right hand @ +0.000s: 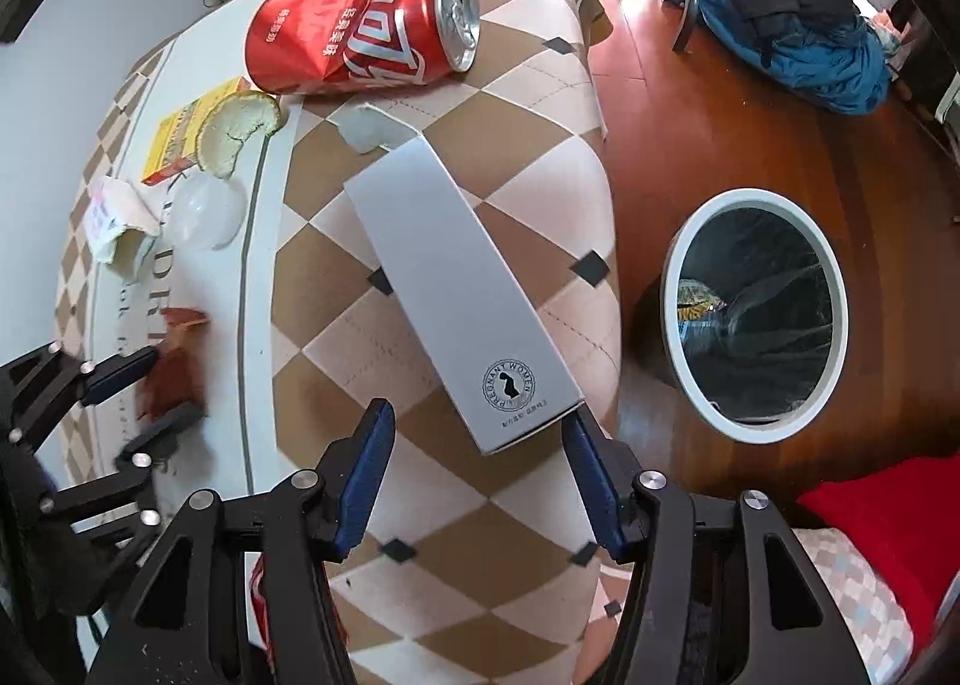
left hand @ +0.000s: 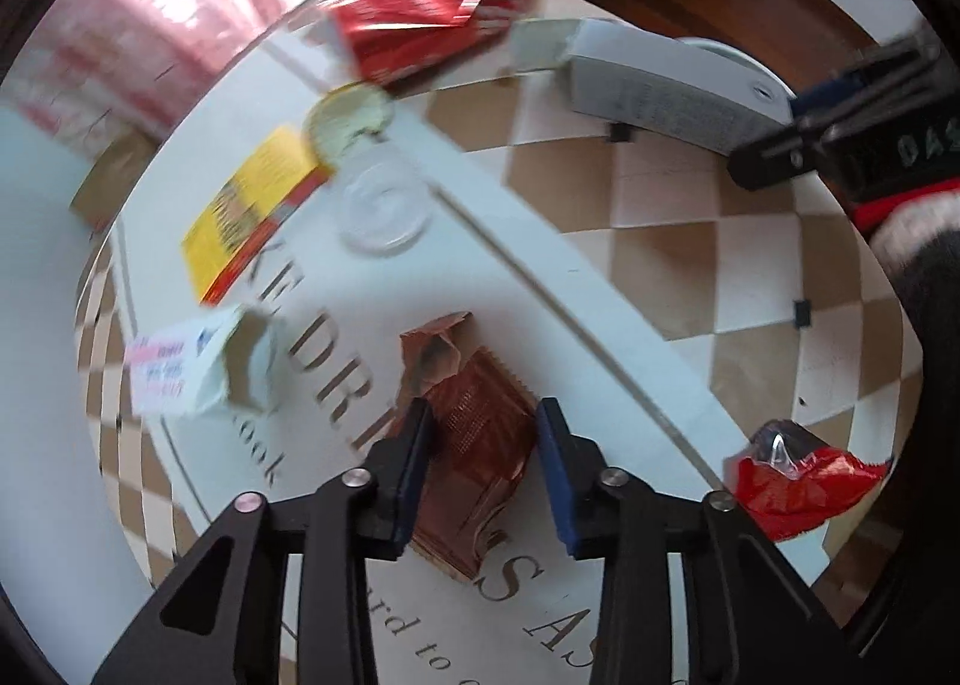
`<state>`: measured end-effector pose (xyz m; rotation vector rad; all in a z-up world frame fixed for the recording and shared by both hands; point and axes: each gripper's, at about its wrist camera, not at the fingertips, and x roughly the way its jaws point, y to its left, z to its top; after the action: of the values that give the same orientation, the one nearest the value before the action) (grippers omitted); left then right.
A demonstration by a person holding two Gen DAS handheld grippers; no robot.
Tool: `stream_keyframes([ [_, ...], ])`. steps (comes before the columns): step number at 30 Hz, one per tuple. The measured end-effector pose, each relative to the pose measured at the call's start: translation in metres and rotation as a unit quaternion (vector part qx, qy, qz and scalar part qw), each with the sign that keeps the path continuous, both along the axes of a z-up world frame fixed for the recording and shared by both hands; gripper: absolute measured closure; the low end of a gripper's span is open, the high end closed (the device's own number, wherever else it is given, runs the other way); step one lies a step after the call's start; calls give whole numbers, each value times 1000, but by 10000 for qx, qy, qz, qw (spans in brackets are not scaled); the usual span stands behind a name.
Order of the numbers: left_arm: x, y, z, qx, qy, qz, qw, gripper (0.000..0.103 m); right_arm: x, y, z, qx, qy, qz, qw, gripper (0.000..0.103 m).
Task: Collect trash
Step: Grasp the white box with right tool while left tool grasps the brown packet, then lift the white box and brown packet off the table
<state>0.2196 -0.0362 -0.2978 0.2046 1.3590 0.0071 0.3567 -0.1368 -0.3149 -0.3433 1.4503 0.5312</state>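
The left claw (left hand: pixel 483 472) has its two blue-padded fingers apart, straddling a brown wrapper (left hand: pixel 474 445) that lies flat on the counter (left hand: pixel 660 241); whether the pads touch it cannot be told. Just right of that claw lies a crumpled red wrapper (left hand: pixel 792 484), and to its left a torn white paper packet (left hand: pixel 198 370). Farther off sit a yellow box (left hand: pixel 252 205), a clear round lid (left hand: pixel 384 208), a curl of fruit peel (left hand: pixel 348 114) and, at the far edge, a dented red can (left hand: pixel 426 27) on its side. The right claw (right hand: pixel 477 478) is also spread wide, its fingers on either side of the near end of a long grey box (right hand: pixel 462 289) lying flat on the chequered cloth, not gripping it. To the right, on the wooden floor (right hand: pixel 690 84) below the counter's edge, stands a white-rimmed bin (right hand: pixel 756 313) lined with a dark bag, some rubbish already inside
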Motion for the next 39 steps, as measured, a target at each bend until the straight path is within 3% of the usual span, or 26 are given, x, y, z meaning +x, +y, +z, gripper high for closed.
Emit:
stream_keyframes([
  [2,-5,4,3,19,-77,257,9996,80,0,7,-5,-18,-5,51,10000,52],
  [4,-9,11,7,50,-162,519,9985,80,-3,12,-7,-100,-114,111,9998,69],
  [5,-12,13,10,28,-214,659,9976,81,-6,14,-7,-9,-140,171,9998,80],
  [6,-15,14,13,10,-279,805,9964,81,-7,15,-7,47,-127,202,9997,97],
  [12,-17,43,34,-70,-709,1386,9878,81,-22,12,11,344,-351,249,9985,101],
  [17,-33,48,60,-41,-1036,1790,9784,81,-42,5,37,769,-303,354,9960,101],
  [21,-35,59,65,30,-1167,2378,9643,81,-43,-1,58,1122,-212,269,9931,96],
  [23,-33,63,60,149,-1088,2728,9558,81,-32,1,65,1052,-383,149,9936,63],
  [24,-30,67,55,115,-1057,2902,9510,81,-26,4,66,1003,-448,94,9939,35],
  [25,-27,70,52,70,-1046,3024,9474,81,-18,6,65,978,-501,22,9939,30],
  [27,-21,74,43,83,-989,3222,9414,81,-2,17,59,786,-506,58,9956,30],
  [34,-5,82,17,88,-797,3518,9326,81,29,57,12,-23,-442,274,9986,32],
  [35,-3,84,14,99,-788,3550,9315,81,32,59,7,-44,-422,281,9987,34],
  [37,0,86,11,98,-764,3590,9301,81,34,63,1,-97,-417,326,9986,57],
  [39,2,88,9,111,-754,3612,9294,81,33,65,-1,-76,-456,365,9983,58],
])
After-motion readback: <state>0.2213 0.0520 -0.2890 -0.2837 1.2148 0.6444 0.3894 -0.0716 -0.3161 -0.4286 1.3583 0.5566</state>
